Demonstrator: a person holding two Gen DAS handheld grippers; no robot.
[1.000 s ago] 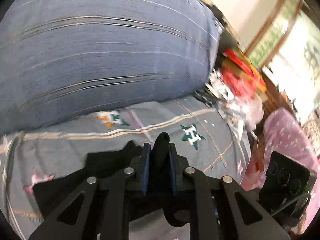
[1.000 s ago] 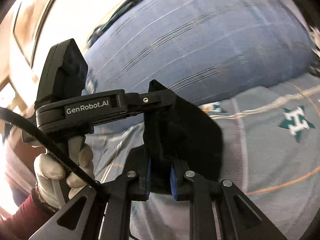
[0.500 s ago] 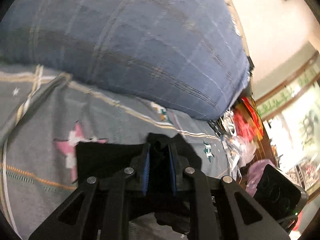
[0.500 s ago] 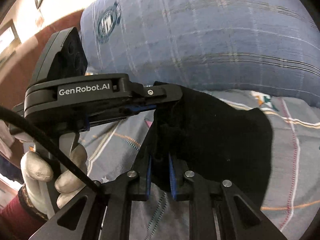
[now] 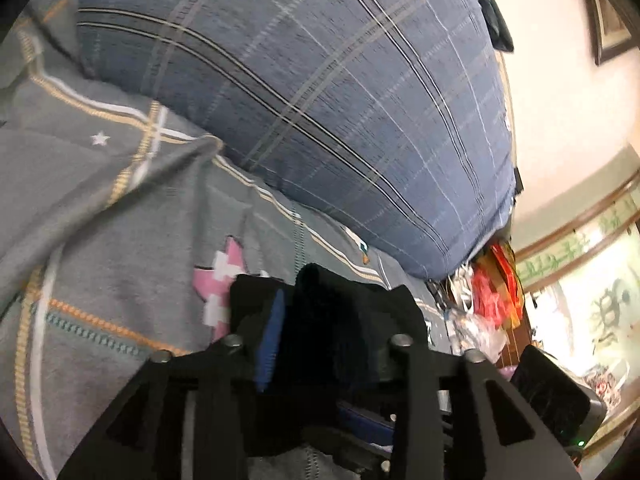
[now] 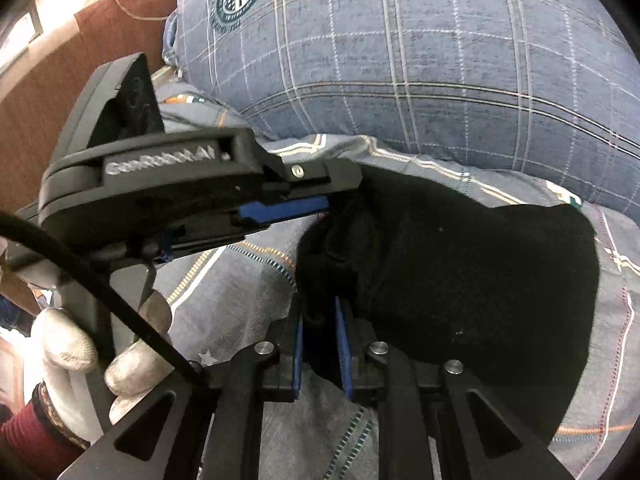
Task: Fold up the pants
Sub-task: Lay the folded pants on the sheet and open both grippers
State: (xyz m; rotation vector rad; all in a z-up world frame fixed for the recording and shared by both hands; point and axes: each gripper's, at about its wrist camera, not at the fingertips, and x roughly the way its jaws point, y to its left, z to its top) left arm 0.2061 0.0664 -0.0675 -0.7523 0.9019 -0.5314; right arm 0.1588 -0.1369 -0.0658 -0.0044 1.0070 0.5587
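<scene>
The black pants [image 6: 460,264] lie bunched on a grey patterned bedsheet [image 6: 256,280] in front of a big blue plaid pillow. My right gripper [image 6: 320,320] is shut on a fold at their near left edge. My left gripper [image 6: 332,200] reaches in from the left, and its blue pads [image 6: 288,210] stand a little apart at the pants' upper left edge. In the left wrist view the black pants [image 5: 344,328] fill the gap of my left gripper [image 5: 316,328], whose jaws have spread around the cloth.
The blue plaid pillow [image 5: 320,92] lies just behind the pants. A heap of red and silver packets [image 5: 488,296] sits at the bed's right end. A brown headboard [image 6: 52,80] stands at the far left. A gloved hand [image 6: 80,360] holds the left gripper.
Both grippers carried the pants down and forward onto the sheet. My left gripper's jaws have spread apart; they were pinched tight on the cloth before.
</scene>
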